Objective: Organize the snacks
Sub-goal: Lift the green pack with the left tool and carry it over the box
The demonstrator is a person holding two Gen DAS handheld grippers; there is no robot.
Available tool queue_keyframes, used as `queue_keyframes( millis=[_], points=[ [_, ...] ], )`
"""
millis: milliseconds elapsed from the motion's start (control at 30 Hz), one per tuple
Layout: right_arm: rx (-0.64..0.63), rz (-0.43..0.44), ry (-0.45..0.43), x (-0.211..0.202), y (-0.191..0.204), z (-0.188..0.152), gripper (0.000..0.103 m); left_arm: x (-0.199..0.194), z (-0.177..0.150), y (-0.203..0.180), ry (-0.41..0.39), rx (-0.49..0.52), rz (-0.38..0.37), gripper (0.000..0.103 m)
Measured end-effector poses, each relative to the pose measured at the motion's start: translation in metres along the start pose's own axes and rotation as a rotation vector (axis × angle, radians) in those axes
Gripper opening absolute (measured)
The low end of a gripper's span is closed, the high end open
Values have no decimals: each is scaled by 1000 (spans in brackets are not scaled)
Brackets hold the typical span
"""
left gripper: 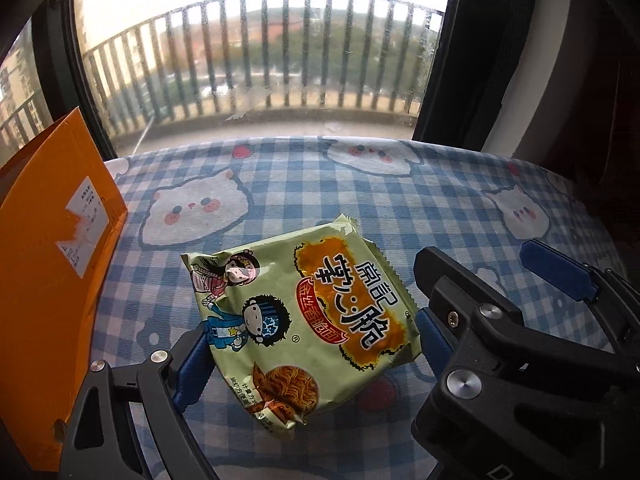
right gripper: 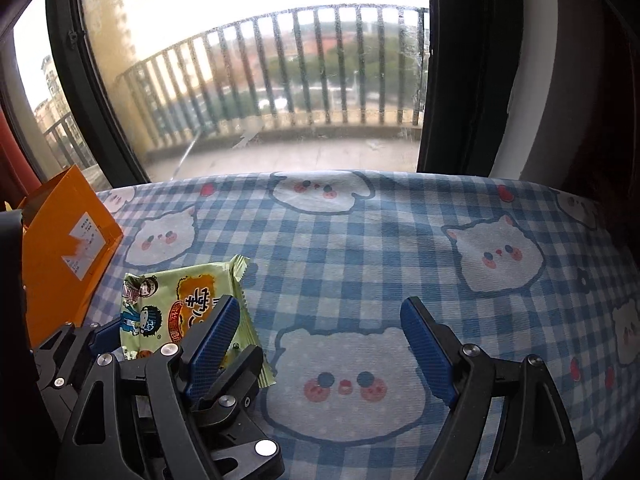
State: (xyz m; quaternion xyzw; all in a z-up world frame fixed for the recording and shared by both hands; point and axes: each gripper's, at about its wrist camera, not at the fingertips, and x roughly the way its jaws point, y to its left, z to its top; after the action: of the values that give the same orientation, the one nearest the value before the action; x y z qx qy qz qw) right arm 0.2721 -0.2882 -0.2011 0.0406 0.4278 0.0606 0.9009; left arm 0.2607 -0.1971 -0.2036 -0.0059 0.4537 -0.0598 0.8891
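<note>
While the packet (left gripper: 304,320) sits between the left gripper's (left gripper: 312,348) pads, pinched | right gripper (right gripper: 324,344) spread, empty | box (left gripper: 48,280) at 9 o'clock.

Snack packet (left gripper: 304,316) on tablecloth (left gripper: 360,200); box (left gripper: 52,264) at its nine o'clock, apparently apart; window (left gripper: 256,60) at twelve.

Likely a home — balcony window (left gripper: 256,60), cartoon tablecloth (right gripper: 360,240).

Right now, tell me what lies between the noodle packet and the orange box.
Only bare checked cloth between noodle packet and orange box, in the left wrist view.
</note>
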Motion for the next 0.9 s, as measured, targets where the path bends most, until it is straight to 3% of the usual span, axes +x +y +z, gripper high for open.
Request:
queue_keyframes(
  millis=[300,900],
  points=[
    [73,26,-34,-55,22,-31,86,-62,-29,13,-80,54,-40,93],
    [44,-15,-173,-179,94,-56,86,-195,-69,53,-268,109,-46,92]
  ],
)
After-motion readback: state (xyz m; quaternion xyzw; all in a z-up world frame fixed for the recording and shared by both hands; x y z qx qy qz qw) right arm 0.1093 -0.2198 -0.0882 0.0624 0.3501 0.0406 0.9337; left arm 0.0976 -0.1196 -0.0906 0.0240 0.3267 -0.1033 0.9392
